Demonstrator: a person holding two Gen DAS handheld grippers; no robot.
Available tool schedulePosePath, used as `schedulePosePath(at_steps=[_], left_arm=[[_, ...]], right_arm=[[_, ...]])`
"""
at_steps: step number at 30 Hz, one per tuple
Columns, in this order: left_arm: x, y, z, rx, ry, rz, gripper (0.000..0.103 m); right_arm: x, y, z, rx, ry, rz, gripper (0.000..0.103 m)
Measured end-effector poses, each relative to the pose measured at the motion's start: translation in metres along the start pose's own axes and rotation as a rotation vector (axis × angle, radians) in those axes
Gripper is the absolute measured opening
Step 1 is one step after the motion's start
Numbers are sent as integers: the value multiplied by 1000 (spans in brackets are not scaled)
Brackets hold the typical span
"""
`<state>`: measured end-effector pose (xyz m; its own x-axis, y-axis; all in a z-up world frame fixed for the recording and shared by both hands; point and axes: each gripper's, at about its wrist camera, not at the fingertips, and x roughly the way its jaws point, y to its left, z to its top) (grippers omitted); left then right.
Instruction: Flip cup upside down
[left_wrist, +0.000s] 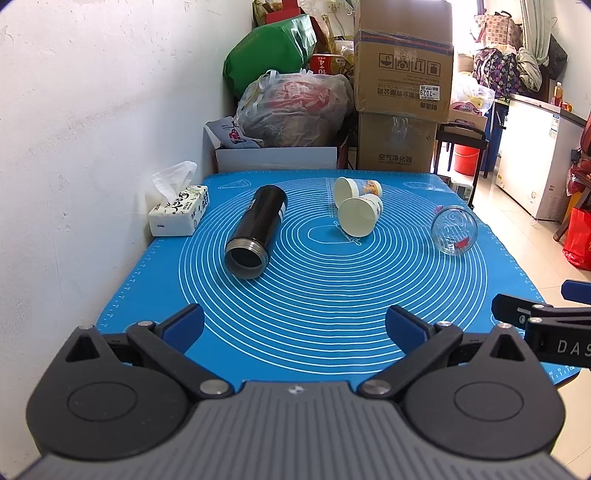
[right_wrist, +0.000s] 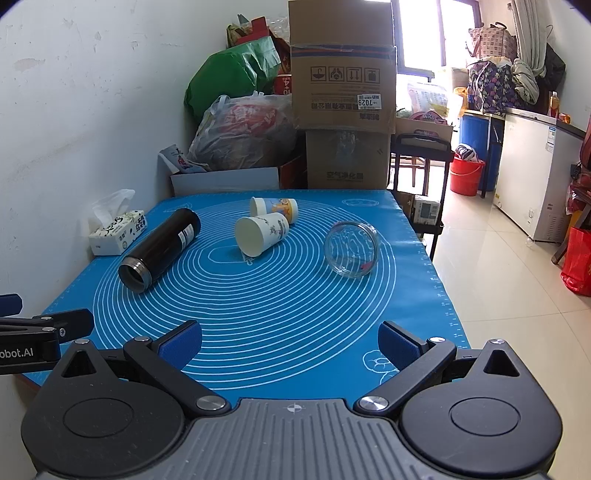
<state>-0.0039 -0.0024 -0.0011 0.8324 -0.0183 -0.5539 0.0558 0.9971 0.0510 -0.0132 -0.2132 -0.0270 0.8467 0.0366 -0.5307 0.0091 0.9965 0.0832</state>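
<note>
I hold both tools low over the near edge of the tabletop (left_wrist: 155, 258), which is covered by a blue mat printed with white rings. My left gripper (left_wrist: 295, 326) has its fingers (left_wrist: 184, 326) spread wide with nothing between them, and my right gripper (right_wrist: 290, 341) is just as wide apart and holds nothing.

Four vessels lie on their sides on the mat. A black flask (left_wrist: 256, 230) rests at the left, its open mouth turned toward me. Toward the far middle, two paper cups touch: the nearer paper cup (left_wrist: 358, 216) leans against the farther paper cup (left_wrist: 356, 190), both mouths facing near-left. At the right lies a clear glass cup (right_wrist: 352, 253), well apart from the others, mouth toward me.

A tissue box (left_wrist: 179, 216) sits at the far left against the wall (left_wrist: 92, 129). Cardboard boxes (left_wrist: 402, 74) stand stacked behind the far edge.
</note>
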Motion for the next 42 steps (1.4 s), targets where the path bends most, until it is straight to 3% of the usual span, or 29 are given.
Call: schedulePosePath(at_steps=[21,42], left_arm=[[3,0,-2,0,6,4,103],[29,4,4,1,19,28,103]], right_arm=[[2,1,-2,1,4,3,103],[23,-3,6,6,-2,37,103]])
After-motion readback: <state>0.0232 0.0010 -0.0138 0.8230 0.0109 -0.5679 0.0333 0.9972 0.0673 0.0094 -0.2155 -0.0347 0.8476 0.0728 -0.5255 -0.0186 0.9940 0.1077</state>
